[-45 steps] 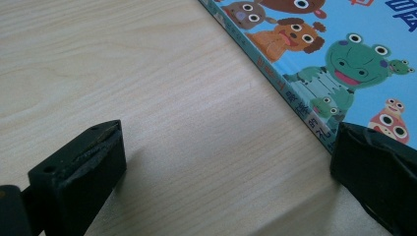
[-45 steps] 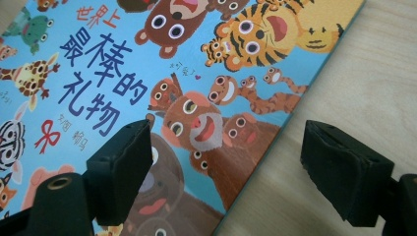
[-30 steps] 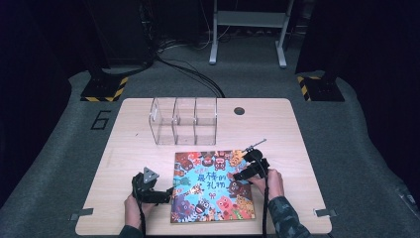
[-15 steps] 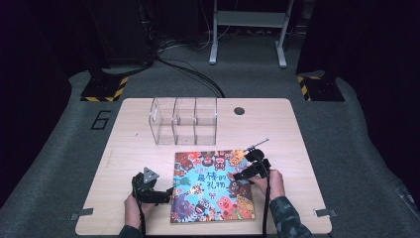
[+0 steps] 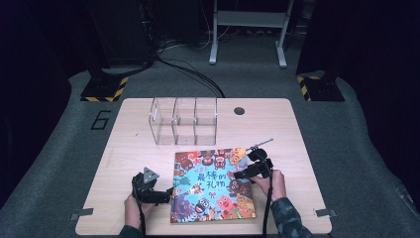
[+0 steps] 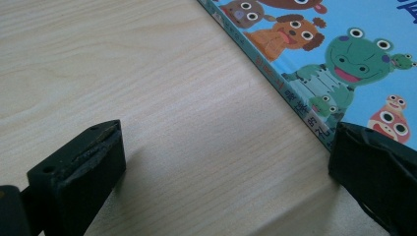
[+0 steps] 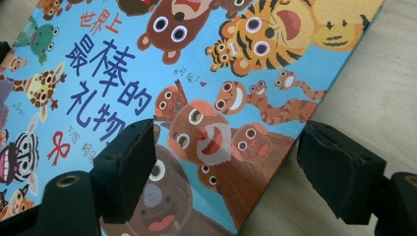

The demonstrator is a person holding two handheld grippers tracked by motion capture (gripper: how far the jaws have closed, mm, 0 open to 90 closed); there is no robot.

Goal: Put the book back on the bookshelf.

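Hardly anything has shifted since the earlier frames: both my hands sit where they were either side of the picture book point(image 5: 214, 186), though my right gripper point(image 5: 246, 171) now reaches a touch further over the cover. Its figure crept up only slightly, so I won't call that an opening.

Starting at the left, my left gripper point(image 5: 166, 194) lies low on the table point(image 5: 124, 148) with its jaws spread, one over bare wood and the other just at the book's spine edge point(image 6: 275, 81), pinching nothing. I judge this hand's job is to steady that edge, so I should keep it flat and not nudge the book sideways.

The book lies closed and face up on the near middle of the table, in front of the clear three-bay organizer point(image 5: 184, 120), well apart from it.

On the right, my right gripper's jaws stand apart astride the book's right edge point(image 7: 275, 162), one above the cover, the other over the wood beside it, not pressing yet. To lift it well, I would slip the outer jaw under the edge, close firmly on the whole thickness, and raise slowly so that it doesn't slide
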